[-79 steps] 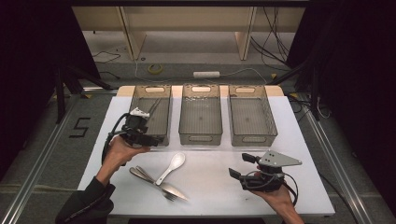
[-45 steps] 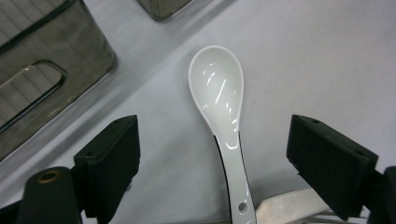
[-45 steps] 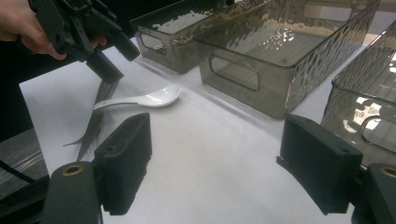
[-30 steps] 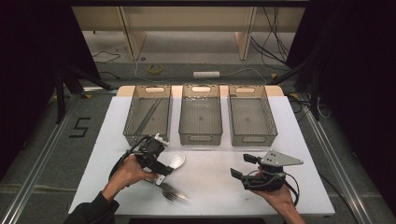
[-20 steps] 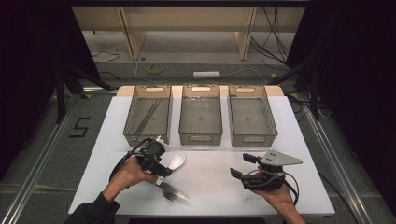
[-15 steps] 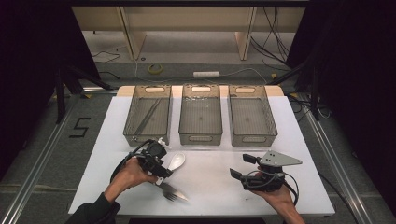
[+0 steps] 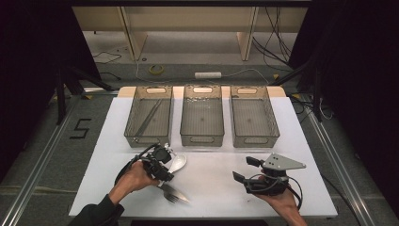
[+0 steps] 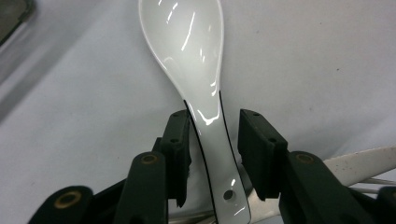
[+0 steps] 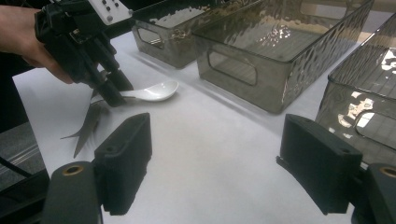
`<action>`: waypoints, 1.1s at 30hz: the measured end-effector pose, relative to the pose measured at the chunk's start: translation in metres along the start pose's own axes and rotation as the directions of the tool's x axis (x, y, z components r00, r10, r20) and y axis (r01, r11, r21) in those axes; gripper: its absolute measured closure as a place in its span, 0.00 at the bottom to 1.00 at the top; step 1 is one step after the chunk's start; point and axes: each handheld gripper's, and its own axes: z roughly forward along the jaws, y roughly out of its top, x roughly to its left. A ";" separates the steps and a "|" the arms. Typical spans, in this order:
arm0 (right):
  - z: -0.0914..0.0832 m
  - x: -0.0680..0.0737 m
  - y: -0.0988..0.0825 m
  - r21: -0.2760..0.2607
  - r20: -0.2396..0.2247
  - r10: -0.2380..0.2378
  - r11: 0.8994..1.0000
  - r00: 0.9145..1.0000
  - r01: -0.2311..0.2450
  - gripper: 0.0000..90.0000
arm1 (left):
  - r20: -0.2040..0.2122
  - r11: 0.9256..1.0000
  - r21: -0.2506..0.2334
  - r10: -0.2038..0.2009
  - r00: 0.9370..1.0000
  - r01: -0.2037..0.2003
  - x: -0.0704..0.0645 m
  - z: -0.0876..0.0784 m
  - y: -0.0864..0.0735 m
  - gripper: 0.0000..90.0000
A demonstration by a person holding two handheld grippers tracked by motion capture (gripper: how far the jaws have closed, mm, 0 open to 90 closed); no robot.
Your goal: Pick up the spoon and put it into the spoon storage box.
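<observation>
Jaws of my left hand-held gripper (image 8: 212,140) have just been closing around the white spoon's (image 8: 196,70) handle on the surface (image 7: 211,179), pads not yet pressing, while my right hand-held gripper (image 9: 215,163) rests open and empty. Fork (image 7: 175,194) also awaits sorting; beyond, the left bin (image 7: 149,115) holds what look like chopsticks, the middle bin (image 7: 202,115) and right bin (image 7: 254,115) look empty.

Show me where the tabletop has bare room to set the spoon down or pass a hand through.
Free: the white table between the left gripper and right gripper, in front of the middle bin, and the strip along its left edge. Crowded: around the white spoon, where a fork lies beside it. The left jaws have just been closing around the spoon's handle.
</observation>
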 end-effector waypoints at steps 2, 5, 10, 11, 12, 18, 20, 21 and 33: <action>0.000 0.000 0.000 -0.001 -0.001 0.000 1.000 1.000 0.000 0.29 | -0.002 1.000 0.002 -0.002 1.000 0.002 0.000 0.001 0.000 0.74; 0.001 0.000 0.000 -0.002 -0.001 -0.003 1.000 1.000 0.003 0.29 | -0.009 1.000 0.001 -0.002 1.000 0.002 0.000 0.002 -0.001 0.76; 0.002 0.000 0.001 0.002 -0.002 -0.006 1.000 1.000 0.006 0.29 | -0.031 1.000 -0.014 -0.010 0.999 0.010 0.002 0.000 -0.002 0.81; 0.002 0.000 0.001 0.002 -0.003 -0.006 1.000 1.000 0.006 0.29 | -0.035 1.000 -0.020 -0.012 0.999 0.011 0.003 0.000 -0.003 0.83; 0.002 0.000 0.001 0.002 -0.004 -0.006 1.000 1.000 0.006 0.29 | -0.028 1.000 -0.021 -0.014 1.000 0.013 0.004 0.000 -0.003 0.84; 0.004 0.000 0.001 0.005 -0.007 -0.011 1.000 1.000 0.011 0.29 | -0.037 0.999 -0.038 0.001 0.999 -0.003 0.003 -0.001 -0.003 0.85; 0.004 0.000 0.001 0.005 -0.006 -0.011 1.000 1.000 0.011 0.29 | -0.035 0.999 -0.046 0.002 0.999 -0.004 0.004 -0.002 -0.003 0.85; 0.003 0.000 0.001 0.005 -0.007 -0.011 1.000 1.000 0.011 0.29 | -0.035 0.999 -0.054 -0.002 0.999 0.000 0.005 -0.003 -0.003 0.85; 0.003 0.000 0.001 0.005 -0.006 -0.008 1.000 1.000 0.008 0.29 | -0.011 0.990 -0.140 0.000 1.000 -0.002 0.005 -0.016 0.000 0.85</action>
